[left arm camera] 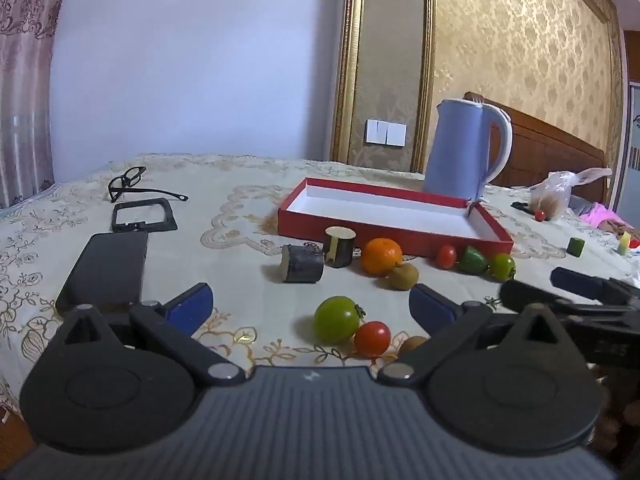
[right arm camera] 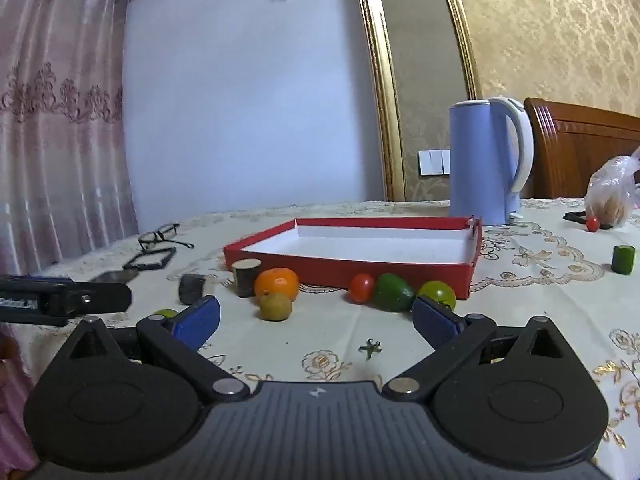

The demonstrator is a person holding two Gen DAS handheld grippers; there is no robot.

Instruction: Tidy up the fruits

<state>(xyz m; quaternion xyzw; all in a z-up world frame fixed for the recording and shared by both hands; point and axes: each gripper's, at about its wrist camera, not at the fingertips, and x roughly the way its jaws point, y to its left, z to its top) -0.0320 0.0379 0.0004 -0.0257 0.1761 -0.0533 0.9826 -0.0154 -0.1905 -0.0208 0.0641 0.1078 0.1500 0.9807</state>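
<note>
The red tray (right arm camera: 352, 270) lies on the patterned tablecloth (right arm camera: 532, 280), its white inside holding nothing. All places below are told from this tray.

Along its near wall sit a fruit row: an orange (right arm camera: 277, 283) toward the left corner with a kiwi (right arm camera: 275, 306) touching it in front, then a small red tomato (right arm camera: 362, 288), a dark green fruit (right arm camera: 394, 292) and a yellow-green tomato (right arm camera: 438, 294) toward the right corner. Left of the orange stand two dark cylinder pieces (left arm camera: 339, 247), one upright, one on its side (left arm camera: 302, 263). Further from the tray, toward the camera in the left wrist view, a large green tomato (left arm camera: 337, 320) touches a red tomato (left arm camera: 372, 339).

Behind the far right corner stands a blue kettle (right arm camera: 486, 162). Well right of the tray are a small green cylinder (right arm camera: 623, 259), a plastic bag (right arm camera: 612, 194) and another tiny red tomato (right arm camera: 592, 223). Well left lie glasses (left arm camera: 128, 184), a black frame (left arm camera: 143, 216) and a phone (left arm camera: 106, 268).

The left gripper (left arm camera: 310, 304) has its jaws spread fully wide, holding nothing, the two near tomatoes lying just ahead between its blue pads (left arm camera: 191, 304). The right gripper (right arm camera: 316, 320) is likewise spread wide and holds nothing, hovering before the fruit row. Faint white lettering on the left gripper's side in the right wrist view is too blurred to read; no other writing is legible.
</note>
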